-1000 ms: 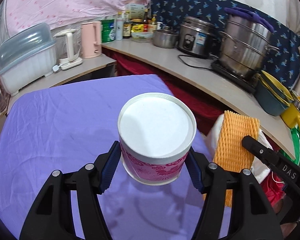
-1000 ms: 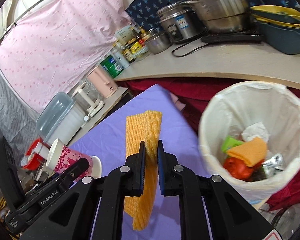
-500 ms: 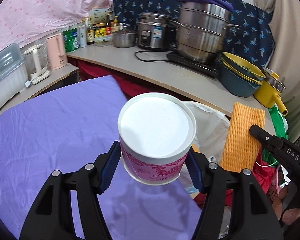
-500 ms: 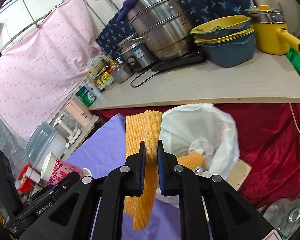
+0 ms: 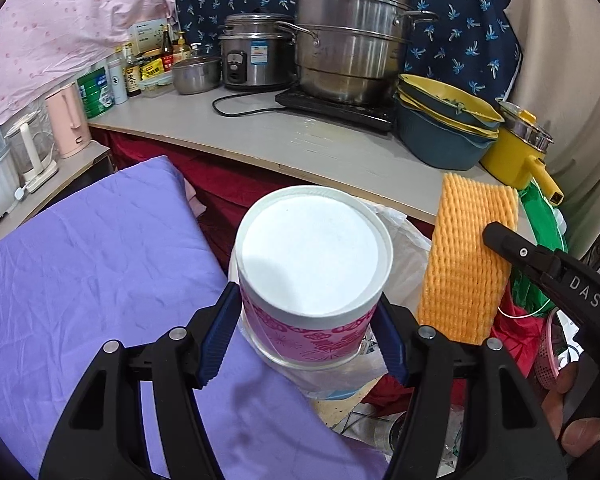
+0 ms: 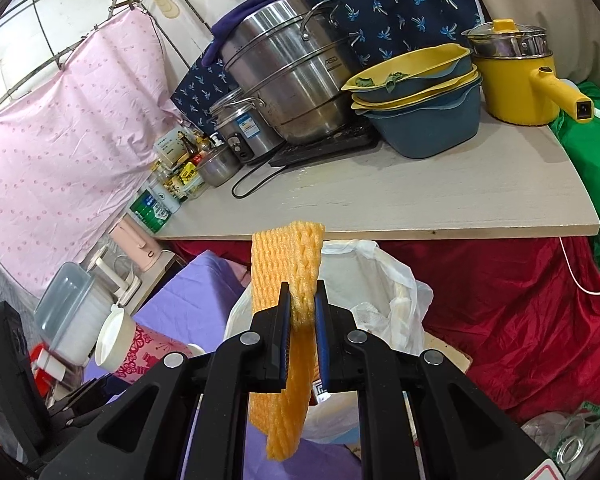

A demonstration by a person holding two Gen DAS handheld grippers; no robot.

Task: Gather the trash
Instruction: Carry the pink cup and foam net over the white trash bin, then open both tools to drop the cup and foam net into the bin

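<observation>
Foam netting (image 6: 286, 304), orange and limp, hangs pinched between the blue pads of my right gripper (image 6: 302, 320), which is clamped tight on its upper part, while my left gripper (image 5: 306, 332) squeezes the pink-patterned paper cup (image 5: 312, 272) by its sides, its white base toward the left wrist camera. Both loads are in the air beyond the edge of the purple-covered table (image 5: 100, 264), near the white-lined trash bin (image 6: 376, 292), which stands on the floor below the counter (image 6: 440, 192); crumpled white paper already lies inside it. To finish well, I judge each piece should be carried squarely over the bin's mouth before the jaws part, the netting lowered enough that its trailing end drops inside rather than draping over the bag's rim, and the cup released low so that it cannot bounce out. Legible writing is sparse: "DAS" in white letters on my right gripper's body as seen from the left wrist, and "ASD" stamped on the big steel steamer pot (image 6: 296, 68). Bottle, tin and rice cooker labels are too small to read.
</observation>
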